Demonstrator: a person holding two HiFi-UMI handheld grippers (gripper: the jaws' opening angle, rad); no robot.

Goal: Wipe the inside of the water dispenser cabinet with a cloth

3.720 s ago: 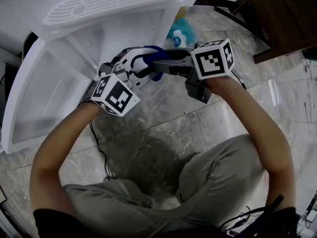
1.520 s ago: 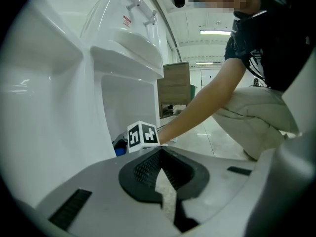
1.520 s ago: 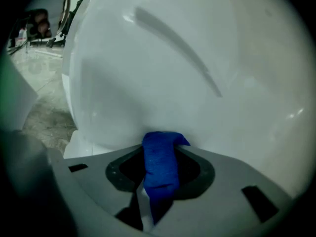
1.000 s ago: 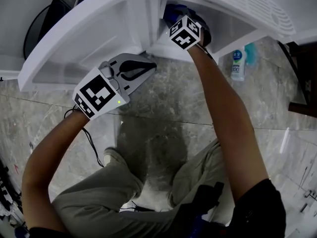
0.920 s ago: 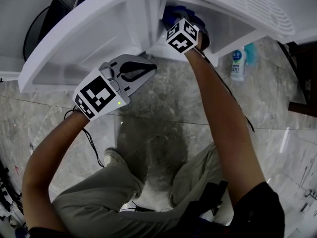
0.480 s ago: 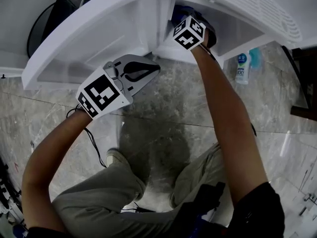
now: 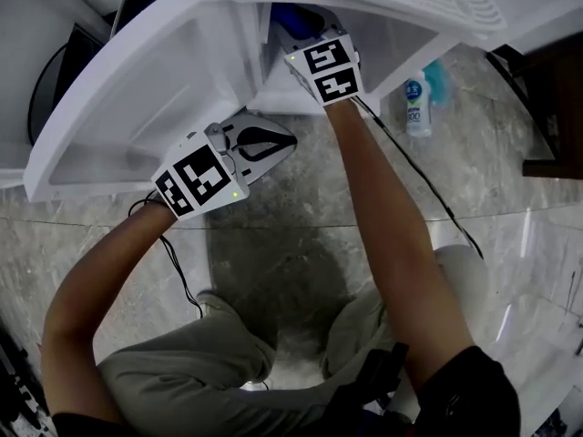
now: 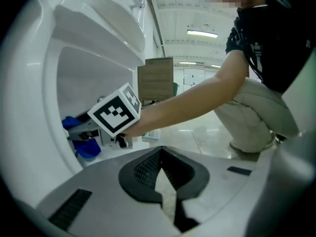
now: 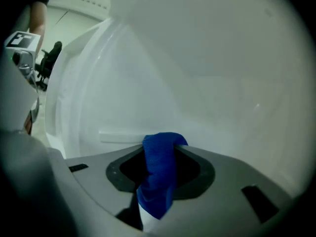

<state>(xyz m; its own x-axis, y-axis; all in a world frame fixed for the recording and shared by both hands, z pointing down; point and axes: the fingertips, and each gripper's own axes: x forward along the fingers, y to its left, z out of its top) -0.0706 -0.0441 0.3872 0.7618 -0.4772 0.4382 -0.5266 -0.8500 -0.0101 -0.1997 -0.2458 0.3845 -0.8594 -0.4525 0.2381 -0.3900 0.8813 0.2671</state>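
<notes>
The white water dispenser cabinet (image 7: 164, 71) stands open, its door (image 7: 109, 126) swung out at the left. My right gripper (image 7: 305, 39) reaches into the cabinet and is shut on a blue cloth (image 7: 293, 15). In the right gripper view the folded cloth (image 9: 160, 174) sticks out between the jaws, close to the white inner wall (image 9: 207, 78). My left gripper (image 7: 284, 140) hangs outside, just below the cabinet's front edge, shut and empty. From the left gripper view I see its closed jaws (image 8: 161, 154), and beyond them the right gripper's marker cube (image 8: 116, 113) and the cloth (image 8: 88, 149).
A white bottle with a blue label (image 7: 416, 106) stands on the marble floor (image 7: 301, 217) right of the cabinet, next to something teal (image 7: 438, 78). Dark wooden furniture (image 7: 551, 71) is at the far right. A black cable (image 7: 182, 280) trails by the crouching person's knees.
My right gripper has risen inside the cabinet with the cloth and rolled, its marker cube showing other faces. The left gripper has drifted a little lower, still shut.
</notes>
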